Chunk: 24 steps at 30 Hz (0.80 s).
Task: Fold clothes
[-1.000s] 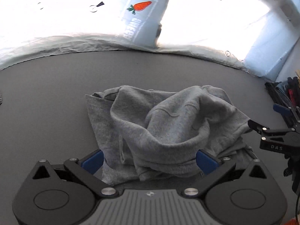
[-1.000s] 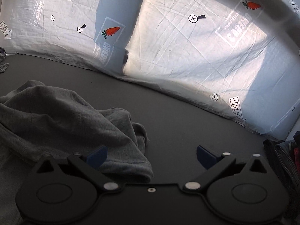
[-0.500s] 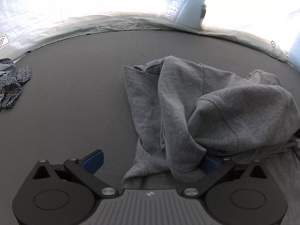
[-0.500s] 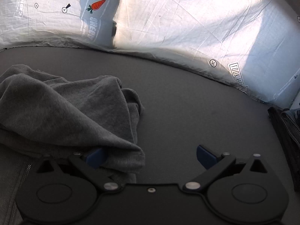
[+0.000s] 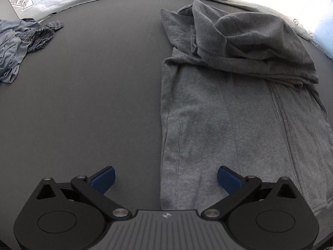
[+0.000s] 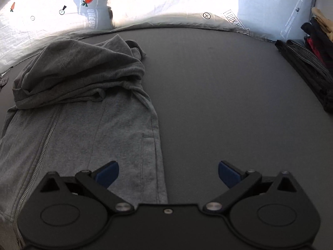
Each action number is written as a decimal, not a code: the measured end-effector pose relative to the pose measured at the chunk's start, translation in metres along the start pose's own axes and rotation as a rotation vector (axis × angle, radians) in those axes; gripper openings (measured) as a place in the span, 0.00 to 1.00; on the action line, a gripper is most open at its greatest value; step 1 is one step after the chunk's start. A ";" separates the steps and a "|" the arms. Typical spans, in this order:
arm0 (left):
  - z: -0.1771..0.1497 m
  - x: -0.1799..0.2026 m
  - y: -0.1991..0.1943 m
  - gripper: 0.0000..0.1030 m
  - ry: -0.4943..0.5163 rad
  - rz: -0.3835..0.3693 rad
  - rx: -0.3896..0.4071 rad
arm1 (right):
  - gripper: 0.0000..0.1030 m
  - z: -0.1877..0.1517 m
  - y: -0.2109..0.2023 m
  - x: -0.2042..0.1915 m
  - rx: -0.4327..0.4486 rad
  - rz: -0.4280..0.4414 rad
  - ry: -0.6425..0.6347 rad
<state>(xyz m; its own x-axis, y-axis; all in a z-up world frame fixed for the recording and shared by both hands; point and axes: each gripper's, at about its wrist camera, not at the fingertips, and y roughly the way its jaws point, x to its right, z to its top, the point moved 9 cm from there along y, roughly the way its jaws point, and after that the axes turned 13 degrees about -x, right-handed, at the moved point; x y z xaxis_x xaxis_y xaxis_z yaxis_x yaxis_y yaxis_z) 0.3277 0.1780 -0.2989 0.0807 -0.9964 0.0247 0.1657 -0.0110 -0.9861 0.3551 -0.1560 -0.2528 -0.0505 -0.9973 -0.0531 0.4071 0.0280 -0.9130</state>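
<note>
A grey zip hoodie [image 5: 229, 108] lies flat on the dark grey table, zipper up, with its hood and sleeves bunched in a heap at the far end. My left gripper [image 5: 166, 180] hovers open over the hoodie's near left edge, nothing between its blue pads. In the right wrist view the same hoodie [image 6: 87, 112] fills the left half. My right gripper [image 6: 168, 174] stands open above the hoodie's near right edge, its left pad over the cloth and its right pad over bare table.
A blue and checked pile of clothes [image 5: 20, 41] lies at the table's far left. Dark folded garments [image 6: 308, 66] are stacked at the far right. A white printed sheet [image 6: 166, 2] hangs behind the table [image 6: 229, 93].
Both grippers have pulled back and up from the bunched hood end toward the hoodie's near hem. The body of the hoodie now shows flat, and both grippers remain open.
</note>
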 end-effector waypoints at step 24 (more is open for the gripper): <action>-0.109 0.018 -0.023 0.66 0.093 -0.087 0.101 | 0.45 -0.119 -0.042 0.025 -0.104 0.362 0.190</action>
<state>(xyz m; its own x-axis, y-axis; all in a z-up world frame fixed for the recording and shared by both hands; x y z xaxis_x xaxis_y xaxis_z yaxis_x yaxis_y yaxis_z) 0.2183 0.1508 -0.2939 -0.0287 -0.9956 0.0893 0.2661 -0.0937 -0.9594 0.2279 -0.1739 -0.2637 -0.0926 -0.8918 -0.4428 0.3358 0.3907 -0.8571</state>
